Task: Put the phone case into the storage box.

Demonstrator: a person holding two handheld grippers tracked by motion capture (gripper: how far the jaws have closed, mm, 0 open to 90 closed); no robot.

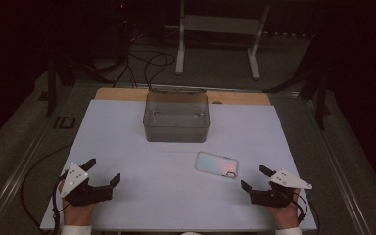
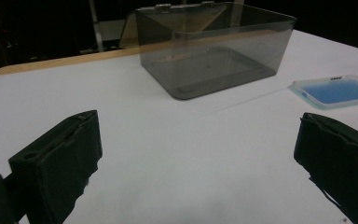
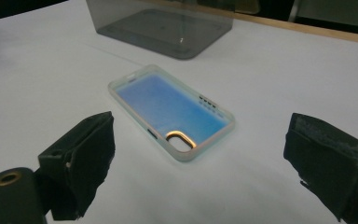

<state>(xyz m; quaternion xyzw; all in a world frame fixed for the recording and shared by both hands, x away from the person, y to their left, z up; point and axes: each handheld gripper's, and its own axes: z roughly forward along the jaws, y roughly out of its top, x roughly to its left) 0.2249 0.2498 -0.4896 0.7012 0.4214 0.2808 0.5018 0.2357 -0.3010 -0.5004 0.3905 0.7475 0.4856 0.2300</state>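
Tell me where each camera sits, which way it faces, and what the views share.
High view: above the person's side, facing forward and down on the table; shows both hands, left gripper and right gripper.
Left gripper view: rides the left gripper, faces the box; both jaws wide apart.
Right gripper view: rides the right gripper, faces the phone case; jaws wide apart.
Shared: all three show box and phone case.

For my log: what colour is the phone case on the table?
Blue inside with a pale translucent rim; the phone case shows best in the right gripper view.
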